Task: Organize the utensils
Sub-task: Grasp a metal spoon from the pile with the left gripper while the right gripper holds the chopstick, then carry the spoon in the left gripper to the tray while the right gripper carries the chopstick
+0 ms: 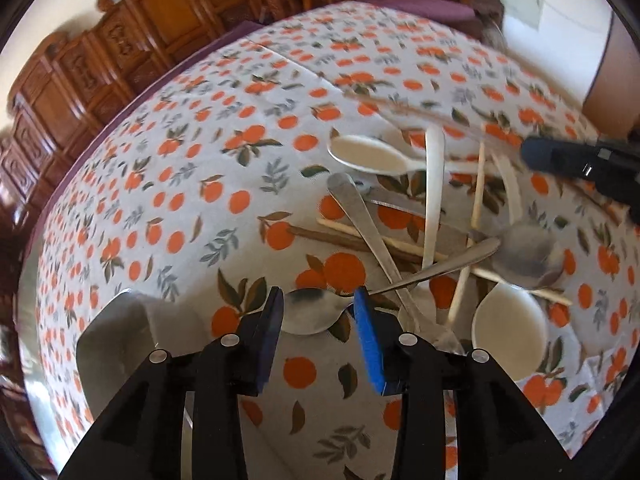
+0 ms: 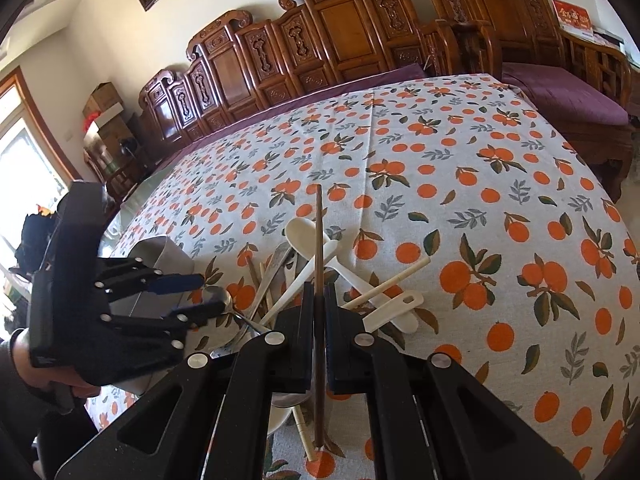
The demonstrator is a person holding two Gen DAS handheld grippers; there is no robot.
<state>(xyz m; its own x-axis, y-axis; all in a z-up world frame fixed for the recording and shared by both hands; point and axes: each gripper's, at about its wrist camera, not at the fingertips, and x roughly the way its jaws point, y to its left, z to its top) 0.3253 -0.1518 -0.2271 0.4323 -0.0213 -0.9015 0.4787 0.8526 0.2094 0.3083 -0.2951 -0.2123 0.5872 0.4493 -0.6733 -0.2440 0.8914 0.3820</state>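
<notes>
Right gripper [image 2: 317, 322]: pressed together on a dark wooden chopstick [image 2: 319, 240], which runs straight through the closed jaws, its tip raised above the pile.
Left gripper [image 1: 316, 312]: spread, its blue-padded fingers either side of the metal spoon's [image 1: 310, 312] bowl; not yet pinching it.
Step in hand: judged to be sorting the pile piece by piece. The chopstick is thin and round, so a centred pinch should stop it swivelling; the spoon's bowl is slick and curved, and closing nearer the neck would likely hold better.
Utensil pile [image 1: 424, 220]: a crossed heap on the tabletop [image 2: 480, 168]; steel spoons with glossy handles, matte white plastic spoons, pale and brown chopsticks. Lifting one may drag its neighbours.
Grey container [image 2: 160, 252]: smooth-walled, just beside the left gripper, probably the destination.
Cloth: woven, printed with oranges and leaves.
Far side: carved wooden chairs [image 2: 340, 32] against the wall.
</notes>
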